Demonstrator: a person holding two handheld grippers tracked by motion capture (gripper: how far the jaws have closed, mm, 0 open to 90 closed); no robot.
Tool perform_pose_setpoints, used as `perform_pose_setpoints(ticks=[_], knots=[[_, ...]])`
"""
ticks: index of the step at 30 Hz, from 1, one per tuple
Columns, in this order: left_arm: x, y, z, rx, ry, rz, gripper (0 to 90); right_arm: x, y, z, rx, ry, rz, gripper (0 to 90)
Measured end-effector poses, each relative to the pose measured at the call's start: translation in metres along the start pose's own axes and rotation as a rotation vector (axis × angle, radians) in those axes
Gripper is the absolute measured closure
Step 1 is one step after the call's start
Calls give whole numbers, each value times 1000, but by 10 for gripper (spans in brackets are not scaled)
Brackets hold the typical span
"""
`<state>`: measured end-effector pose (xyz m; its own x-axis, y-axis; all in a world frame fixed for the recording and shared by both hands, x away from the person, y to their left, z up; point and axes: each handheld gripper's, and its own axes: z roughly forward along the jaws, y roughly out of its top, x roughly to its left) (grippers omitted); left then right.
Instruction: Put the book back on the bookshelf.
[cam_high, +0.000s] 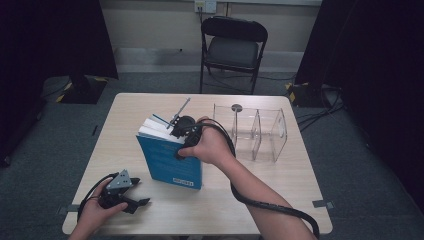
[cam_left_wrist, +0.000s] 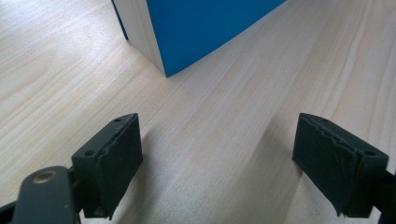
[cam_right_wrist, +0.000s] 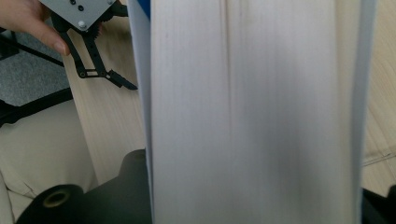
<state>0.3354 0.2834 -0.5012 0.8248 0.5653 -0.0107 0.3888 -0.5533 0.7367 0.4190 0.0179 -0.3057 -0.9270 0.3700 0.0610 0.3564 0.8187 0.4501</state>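
A thick blue book (cam_high: 170, 162) stands on its lower edge on the pale wooden table (cam_high: 280, 185), leaning a little, with its white pages facing up. My right gripper (cam_high: 182, 127) comes down on the book's top edge. In the right gripper view the page block (cam_right_wrist: 252, 112) fills the gap between the two jaws, and my right gripper (cam_right_wrist: 257, 205) is shut on the book. My left gripper (cam_high: 141, 191) rests low at the table's near left corner. Its jaws stand wide apart with bare wood between them, so my left gripper (cam_left_wrist: 229, 158) is open, a short way from the book's corner (cam_left_wrist: 205, 28).
A clear acrylic organiser (cam_high: 255, 132) with upright dividers stands to the right of the book. A black folding chair (cam_high: 232, 47) stands beyond the table's far edge. The right gripper's cable (cam_high: 270, 207) loops over the table's near right part.
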Motion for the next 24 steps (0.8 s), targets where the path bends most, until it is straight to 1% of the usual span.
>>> perform_pose_setpoints(ticks=[1,4,9,12,13,15,19,20,22,23,24], knots=[[0,0,0,0,0,0,152,2,0,-1,8,-2,0,609],[0,0,0,0,-2,0,152,6,0,-1,4,-19,4,613],[0,0,0,0,-2,0,152,11,-1,-1,5,-25,19,615],[1,0,0,0,-1,6,152,13,-1,-2,1,-23,26,617],[0,0,0,-1,-3,1,152,14,-1,-2,0,-23,30,617],[1,0,0,0,-2,5,152,15,-1,-2,4,-27,20,618],[1,0,0,-5,-2,7,152,17,-3,-5,5,-26,37,619],[1,-1,0,-9,-4,5,152,16,-4,-6,13,-26,45,619],[1,-1,0,-8,-4,5,153,16,-7,-9,6,-26,45,619],[1,-1,0,-8,-4,5,153,16,-8,-11,4,-26,54,619],[1,-1,0,-8,-5,5,152,16,-9,-13,0,-28,49,619]])
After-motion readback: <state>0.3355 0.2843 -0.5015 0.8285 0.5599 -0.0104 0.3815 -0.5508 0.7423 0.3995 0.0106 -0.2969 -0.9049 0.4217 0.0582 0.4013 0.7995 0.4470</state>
